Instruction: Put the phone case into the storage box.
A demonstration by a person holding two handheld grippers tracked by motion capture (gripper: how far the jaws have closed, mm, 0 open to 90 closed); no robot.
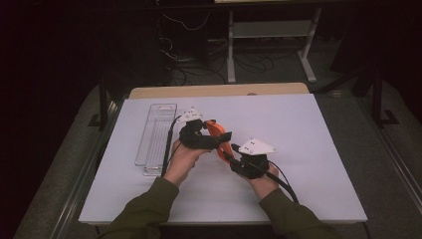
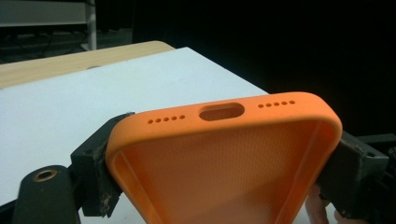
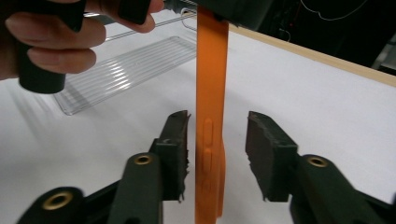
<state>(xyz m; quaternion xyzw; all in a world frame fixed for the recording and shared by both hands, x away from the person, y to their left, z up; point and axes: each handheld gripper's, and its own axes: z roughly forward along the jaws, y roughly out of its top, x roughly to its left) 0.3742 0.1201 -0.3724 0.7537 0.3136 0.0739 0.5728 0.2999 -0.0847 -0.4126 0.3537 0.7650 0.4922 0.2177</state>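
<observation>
step: hand-over of orange phone case (image 2: 224,154) | left gripper (image 2: 224,158): pinching case across its width | right gripper (image 3: 217,154): jaws spread around case edge, not pressing | advice: keep left grip firm while right pulls clear

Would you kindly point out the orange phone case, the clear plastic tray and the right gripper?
orange phone case (image 2: 224,163), left gripper view, ribbed inner back.
clear plastic tray (image 1: 155,133), high view, ridged floor.
right gripper (image 3: 217,154), right gripper view, between fingertips.

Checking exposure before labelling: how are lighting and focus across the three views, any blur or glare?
High view: dim, room behind black, white table evenly lit, orange phone case small and soft. Left gripper view: case sharp, background black, left gripper pads clamped on its sides. Right gripper view: hand up close is blurred, mild glare on clear tray, right gripper pads sharp.
</observation>
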